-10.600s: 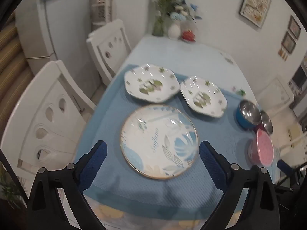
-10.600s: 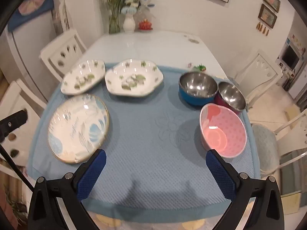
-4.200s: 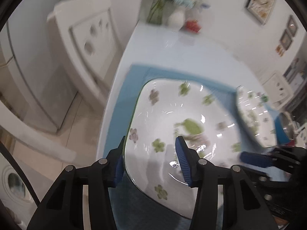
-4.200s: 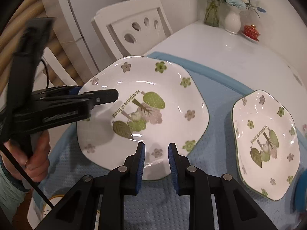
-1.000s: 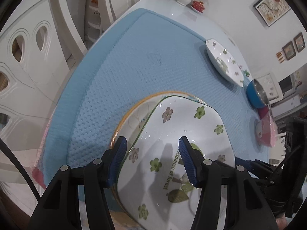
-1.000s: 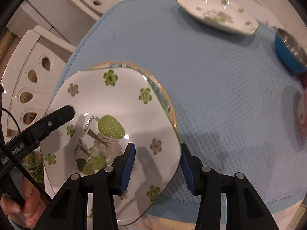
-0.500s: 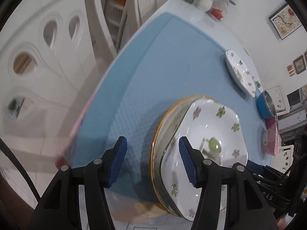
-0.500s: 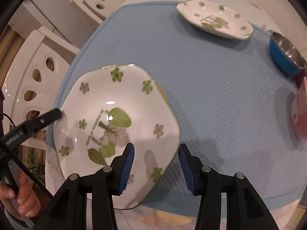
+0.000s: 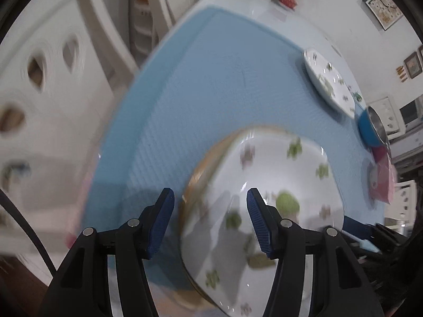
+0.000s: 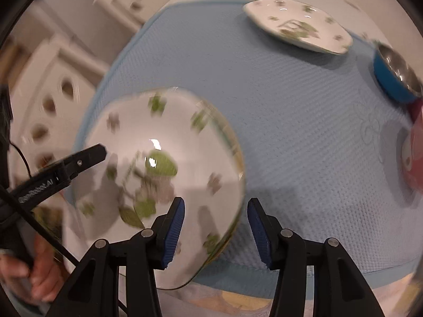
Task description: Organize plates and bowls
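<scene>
Beyond stacked plates [image 10: 158,158], plate [image 10: 298,26], bowls [image 10: 394,79]

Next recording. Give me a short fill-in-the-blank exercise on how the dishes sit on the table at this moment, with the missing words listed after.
1. The nearest flowered plate lies on top of a plate with a ____ rim.
2. All the dishes sit on a light ____ mat.
3. The second flowered plate lies at the far side of the mat, next to a steel-lined bowl that is ____ outside.
4. Nothing is pinched between the fingers of the right gripper, whose fingers are ____.

Missing words: gold; blue; blue; opening
</scene>
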The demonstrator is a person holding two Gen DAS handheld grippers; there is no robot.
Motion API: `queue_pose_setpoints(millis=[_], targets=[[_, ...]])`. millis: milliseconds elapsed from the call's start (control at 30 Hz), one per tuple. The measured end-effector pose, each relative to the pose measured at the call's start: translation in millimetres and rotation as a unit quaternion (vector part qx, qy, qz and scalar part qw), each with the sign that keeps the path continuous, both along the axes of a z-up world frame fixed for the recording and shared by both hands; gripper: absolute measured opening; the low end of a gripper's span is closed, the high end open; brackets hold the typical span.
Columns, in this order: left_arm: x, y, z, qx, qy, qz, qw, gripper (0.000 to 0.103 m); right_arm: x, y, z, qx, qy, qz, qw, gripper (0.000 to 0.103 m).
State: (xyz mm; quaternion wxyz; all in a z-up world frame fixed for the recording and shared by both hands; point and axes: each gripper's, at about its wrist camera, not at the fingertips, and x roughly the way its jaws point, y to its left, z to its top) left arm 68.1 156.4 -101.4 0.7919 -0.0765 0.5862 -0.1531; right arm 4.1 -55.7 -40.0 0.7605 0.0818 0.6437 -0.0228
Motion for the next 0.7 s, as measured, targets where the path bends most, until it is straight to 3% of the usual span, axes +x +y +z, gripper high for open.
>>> queue_pose_setpoints(millis=[67, 167, 233, 300, 400, 500, 700], targets=[[18.4, -8.5, 23.5, -0.001, -0.038, -0.014, 0.9992, 0.054, 8.8, -25.1, 20.7, 0.007, -0.042, -0.025, 0.999, 0.049], [51.7, -35.7, 59.3, -0.025, -0.096, -0.044, 0.9941, 0.054, 30.5, -63.4, 53.6, -0.034, -0.116, -0.062, 0.991, 0.050], [78.3, -61.6, 73.9, -0.056, -0.120, -0.067, 0.9889, 0.054, 48.0, -88.7, 61.5, -0.052, -0.143, -0.091, 0.984, 0.052], [105.1, -89.5, 78.0, -0.074, -0.124, -0.089, 0.9855, 0.054, 69.5, -110.7, 57.9, -0.061, -0.142, -0.118, 0.981, 0.052], [141.6, -132.4, 73.1, -0.070, -0.136, -0.123, 0.9806, 0.054, 98.3, -151.7, 42.6, -0.053, -0.137, -0.178, 0.973, 0.052], [175.9, -168.1, 51.3, -0.070, -0.112, -0.145, 0.9807, 0.054, 122.4, -184.5, 17.4, -0.029, -0.115, -0.218, 0.969, 0.052], [207.4, -205.6, 11.2, -0.077, -0.075, -0.158, 0.9816, 0.054, 141.7, -213.9, -7.5, -0.024, -0.102, -0.245, 0.964, 0.052]])
